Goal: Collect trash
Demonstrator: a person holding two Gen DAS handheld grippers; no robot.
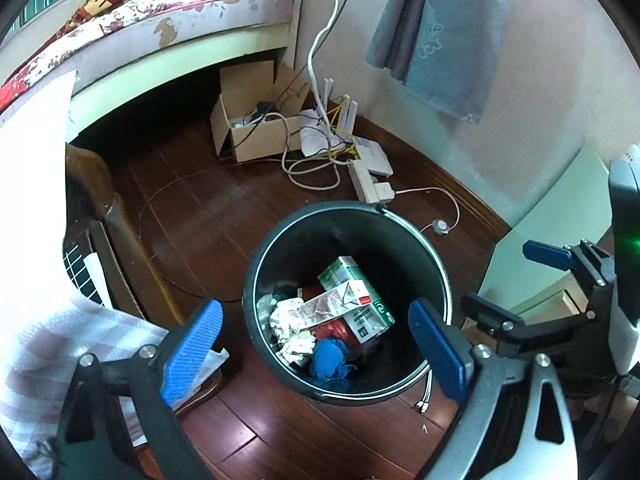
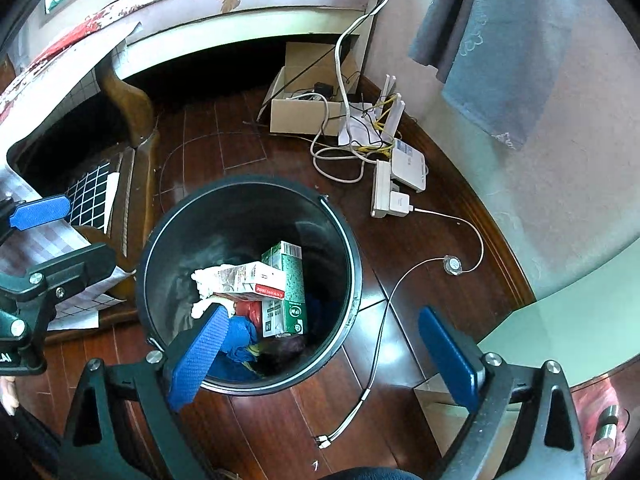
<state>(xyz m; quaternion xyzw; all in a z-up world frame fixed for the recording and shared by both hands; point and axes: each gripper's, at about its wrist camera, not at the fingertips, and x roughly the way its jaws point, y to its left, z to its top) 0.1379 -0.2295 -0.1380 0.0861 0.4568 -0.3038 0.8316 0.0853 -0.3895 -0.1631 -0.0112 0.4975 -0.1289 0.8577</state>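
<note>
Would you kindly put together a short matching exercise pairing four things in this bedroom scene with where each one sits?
Things:
1. green carton
2. cardboard box
3. blue towel
4. power strip

Places:
A. hanging on the wall
B. inside the black bin
C. on the floor beside the white router
D. on the floor at the edge of the bed

Pairs: 1-B, 2-D, 3-A, 4-C
</note>
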